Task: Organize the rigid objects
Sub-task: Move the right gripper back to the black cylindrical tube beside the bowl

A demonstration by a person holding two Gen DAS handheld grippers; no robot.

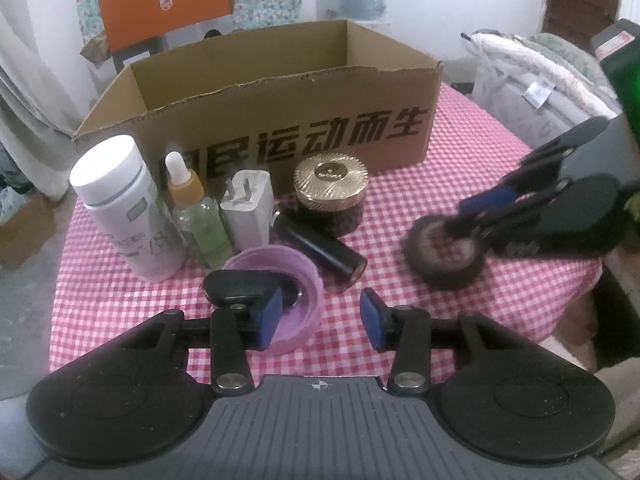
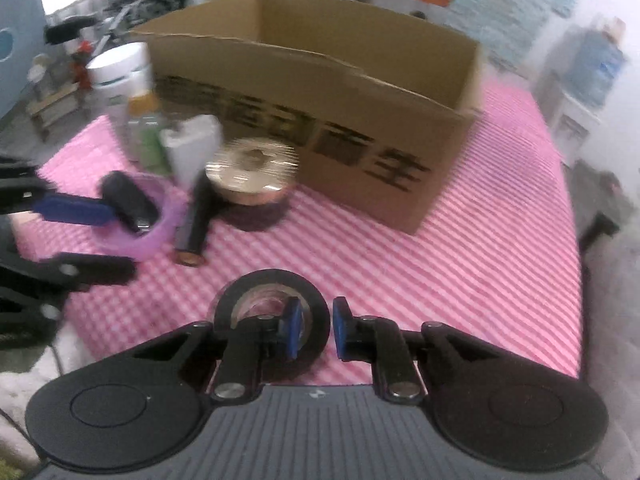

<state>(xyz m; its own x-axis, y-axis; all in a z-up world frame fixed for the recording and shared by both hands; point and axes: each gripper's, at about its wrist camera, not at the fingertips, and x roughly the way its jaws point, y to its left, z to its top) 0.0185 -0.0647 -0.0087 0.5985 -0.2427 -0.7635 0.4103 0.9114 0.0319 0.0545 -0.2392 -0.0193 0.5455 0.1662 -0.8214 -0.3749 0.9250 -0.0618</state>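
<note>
Right fingers straddle tape roll wall.

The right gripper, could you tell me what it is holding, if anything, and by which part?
The right gripper straddles the wall of the black tape roll, one finger inside the hole, but its jaws are open; nothing is held yet.

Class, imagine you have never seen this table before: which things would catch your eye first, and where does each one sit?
The open cardboard box with bold black lettering dominates the back of the pink checked tablecloth. In front of it, the gold-lidded jar gleams beside a tall white bottle at far left. Nearer, the left gripper straddles the purple bowl's rim, and the right gripper straddles the black tape roll.
</note>
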